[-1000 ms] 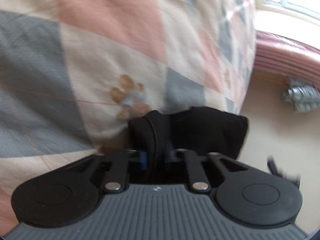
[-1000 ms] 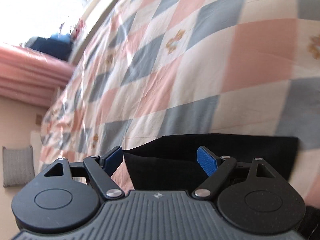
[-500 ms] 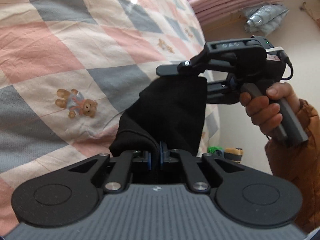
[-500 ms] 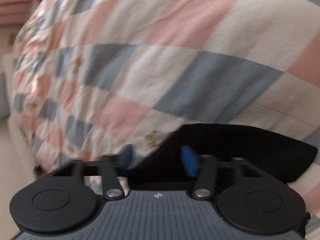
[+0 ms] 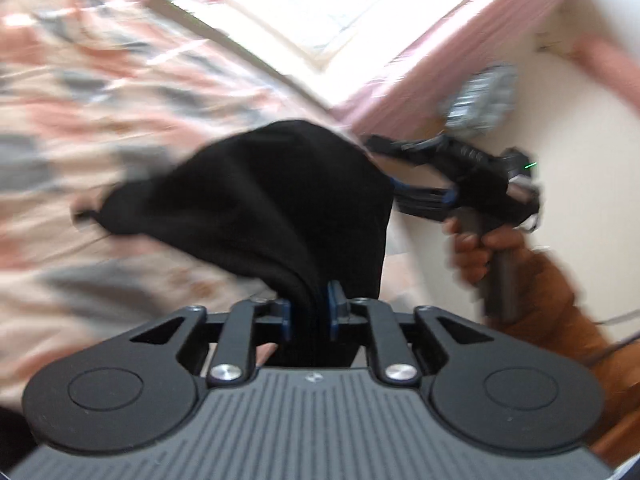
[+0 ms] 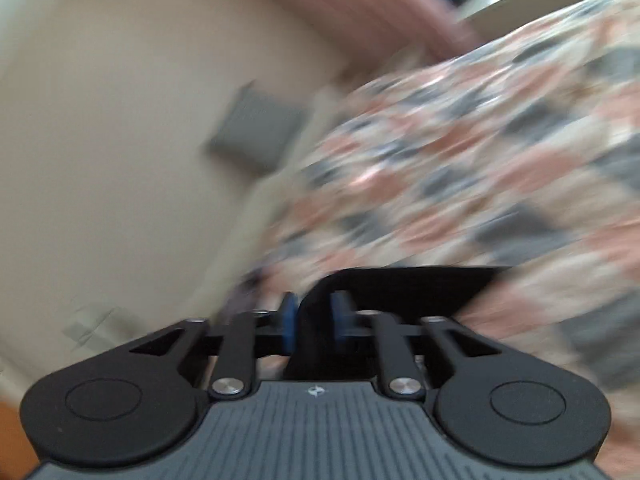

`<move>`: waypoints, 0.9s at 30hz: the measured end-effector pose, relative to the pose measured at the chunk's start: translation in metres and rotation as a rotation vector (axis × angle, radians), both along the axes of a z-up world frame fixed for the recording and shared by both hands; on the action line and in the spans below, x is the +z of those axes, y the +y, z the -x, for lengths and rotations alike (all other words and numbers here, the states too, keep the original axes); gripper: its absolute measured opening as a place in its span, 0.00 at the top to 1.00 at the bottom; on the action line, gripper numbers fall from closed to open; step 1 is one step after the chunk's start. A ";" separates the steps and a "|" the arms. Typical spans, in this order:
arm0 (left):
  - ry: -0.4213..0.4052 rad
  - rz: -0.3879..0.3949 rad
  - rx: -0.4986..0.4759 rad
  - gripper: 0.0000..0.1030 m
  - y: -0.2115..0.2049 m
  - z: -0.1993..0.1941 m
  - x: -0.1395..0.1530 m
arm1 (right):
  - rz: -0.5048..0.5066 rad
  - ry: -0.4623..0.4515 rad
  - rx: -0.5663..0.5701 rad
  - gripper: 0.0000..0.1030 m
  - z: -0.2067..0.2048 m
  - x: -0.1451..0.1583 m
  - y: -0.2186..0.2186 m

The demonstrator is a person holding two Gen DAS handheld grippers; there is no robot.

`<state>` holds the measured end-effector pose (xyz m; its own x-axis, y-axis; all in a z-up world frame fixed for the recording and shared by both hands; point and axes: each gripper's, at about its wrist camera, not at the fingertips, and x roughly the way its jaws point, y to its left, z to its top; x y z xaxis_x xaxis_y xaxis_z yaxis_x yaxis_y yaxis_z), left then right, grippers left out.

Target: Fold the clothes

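Note:
A black garment point(image 5: 280, 200) hangs in the air above the checked bedspread point(image 5: 80, 120), held by both grippers. My left gripper point(image 5: 310, 312) is shut on its near edge, the cloth bunched between the blue pads. In the left wrist view my right gripper point(image 5: 394, 178) holds the garment's far right corner, gripped by a hand in an orange sleeve. In the right wrist view my right gripper point(image 6: 312, 320) is shut on a black fold point(image 6: 400, 284) that stretches to the right. Both views are blurred by motion.
The pink, grey and cream checked bedspread point(image 6: 460, 160) fills the background. A bright window point(image 5: 340, 4) and a pink curtain point(image 5: 440, 64) are at the back. A cream wall with a grey cushion point(image 6: 256, 132) stands at the bed's left edge.
My right gripper has shut on the garment. Both grippers have lifted it off the bed and swung upward, so the window and wall have come into view.

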<state>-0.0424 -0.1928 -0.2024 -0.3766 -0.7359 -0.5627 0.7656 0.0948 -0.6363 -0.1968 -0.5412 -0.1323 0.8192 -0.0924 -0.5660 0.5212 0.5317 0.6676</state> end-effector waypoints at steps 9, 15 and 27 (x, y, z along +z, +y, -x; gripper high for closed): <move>0.092 -0.458 0.356 0.72 0.017 -0.095 -0.110 | -0.286 0.163 -0.431 0.29 0.113 -0.089 0.049; 0.155 -0.467 0.488 0.62 -0.020 -0.182 -0.162 | -0.521 0.233 -0.749 0.29 0.216 -0.154 0.142; 0.096 -0.387 0.393 0.97 -0.134 -0.238 -0.212 | -0.566 0.256 -1.085 0.29 0.230 -0.167 0.262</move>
